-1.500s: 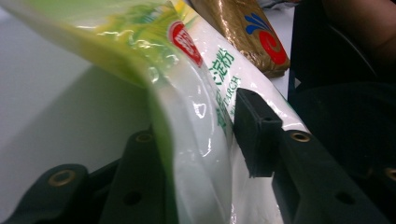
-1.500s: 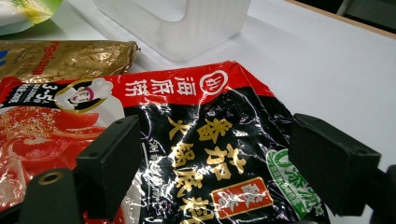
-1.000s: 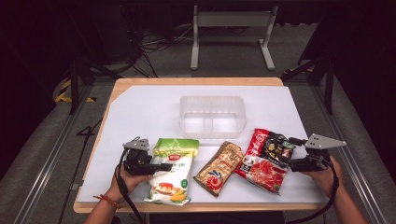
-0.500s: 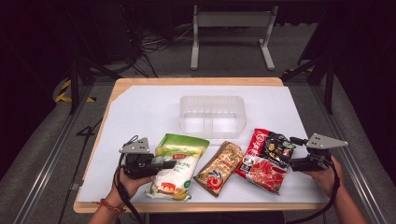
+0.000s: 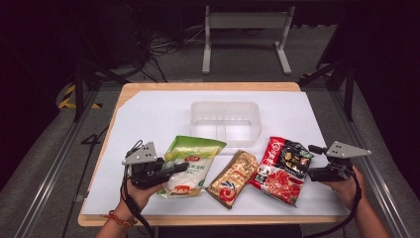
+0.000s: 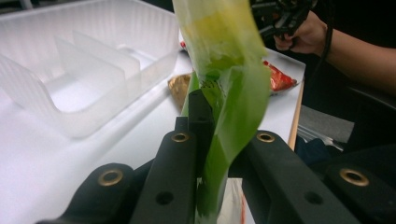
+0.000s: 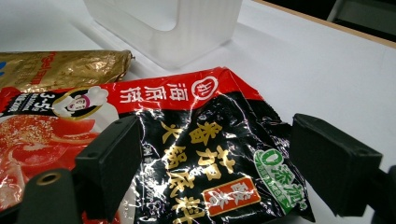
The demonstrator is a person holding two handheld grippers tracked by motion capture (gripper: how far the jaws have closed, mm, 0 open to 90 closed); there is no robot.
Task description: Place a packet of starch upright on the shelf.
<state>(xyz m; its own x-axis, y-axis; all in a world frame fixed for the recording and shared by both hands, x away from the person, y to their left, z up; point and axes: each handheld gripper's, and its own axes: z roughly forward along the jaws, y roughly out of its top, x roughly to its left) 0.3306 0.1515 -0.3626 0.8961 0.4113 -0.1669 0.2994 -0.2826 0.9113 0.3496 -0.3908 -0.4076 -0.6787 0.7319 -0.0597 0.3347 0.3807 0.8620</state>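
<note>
The left gripper sits at the near left of the tabletop, its fingers clamped on the near edge of the green and white bag; in the left gripper view the bag's plastic is pinched and folded between the two black fingers and rises upright from them, so that end seems lifted a little off the white surface, though the high view is too coarse to be sure. The rest of the bag lies just in front of the clear plastic tray, which stands in the middle of the tabletop with a divider splitting it into compartments. Just to the right of the green bag lies a gold packet, angled, and beside that a red and black sachet with printed characters, its near edge overlapping the gold packet's corner. The right gripper is at the near right, held by a hand, with its fingers spread wide and gripping nothing; in the right gripper view they stand either side of the sachet's black end, just above it, while the sachet lies flat on the tabletop
</note>
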